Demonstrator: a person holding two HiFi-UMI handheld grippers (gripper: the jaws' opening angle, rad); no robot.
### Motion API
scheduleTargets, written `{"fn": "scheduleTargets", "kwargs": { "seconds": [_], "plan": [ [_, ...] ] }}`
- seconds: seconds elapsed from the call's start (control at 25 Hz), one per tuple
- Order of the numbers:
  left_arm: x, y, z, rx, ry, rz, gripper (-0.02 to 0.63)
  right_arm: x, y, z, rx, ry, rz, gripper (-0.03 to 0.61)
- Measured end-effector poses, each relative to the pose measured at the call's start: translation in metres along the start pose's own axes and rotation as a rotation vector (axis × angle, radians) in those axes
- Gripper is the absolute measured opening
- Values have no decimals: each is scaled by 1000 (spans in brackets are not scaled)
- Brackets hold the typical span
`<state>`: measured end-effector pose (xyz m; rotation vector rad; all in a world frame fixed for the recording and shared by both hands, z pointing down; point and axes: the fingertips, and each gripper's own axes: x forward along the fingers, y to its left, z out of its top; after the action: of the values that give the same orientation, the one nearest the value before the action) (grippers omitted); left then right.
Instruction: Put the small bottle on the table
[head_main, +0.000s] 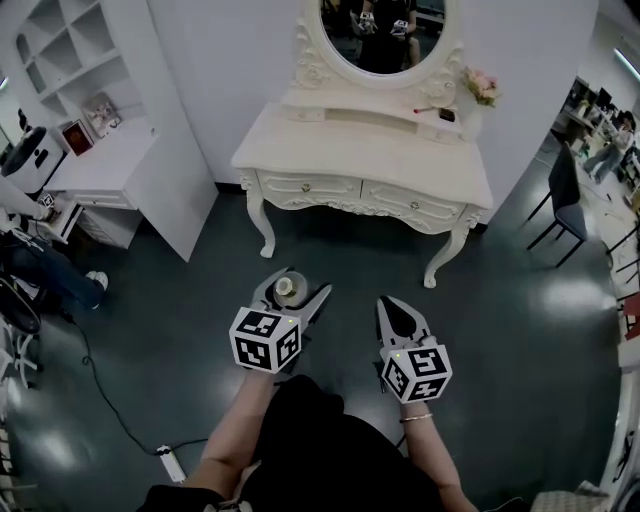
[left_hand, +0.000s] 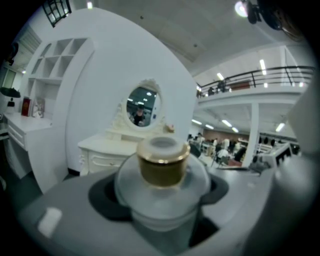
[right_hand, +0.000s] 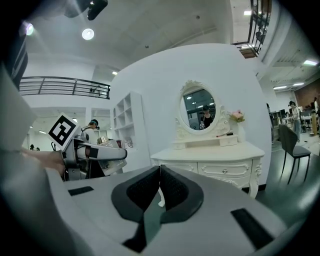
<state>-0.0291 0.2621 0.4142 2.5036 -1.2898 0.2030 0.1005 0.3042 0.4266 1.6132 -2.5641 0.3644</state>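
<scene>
Clamping small bottle (left_hand: 162, 165) in left gripper (head_main: 295, 285) before table (head_main: 300, 150).
Reaching forward, nearly level; right gripper (head_main: 392, 303) closed, seemingly empty.

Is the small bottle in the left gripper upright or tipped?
Upright. The small bottle stands between the jaws of the left gripper, with its gold cap on top, pointing up.

I see the small bottle (head_main: 285, 288) between the left gripper (head_main: 297, 283) jaws; right gripper (head_main: 390, 303) beside it, closed; table (head_main: 330, 140) beyond both
</scene>
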Motion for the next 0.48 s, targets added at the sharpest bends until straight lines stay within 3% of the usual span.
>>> {"fn": "scheduleTargets", "kwargs": {
  "seconds": [0.48],
  "plan": [
    [44,48,11,14,23,46,337,60,-17,9,7,3,33,5]
  ]
}}
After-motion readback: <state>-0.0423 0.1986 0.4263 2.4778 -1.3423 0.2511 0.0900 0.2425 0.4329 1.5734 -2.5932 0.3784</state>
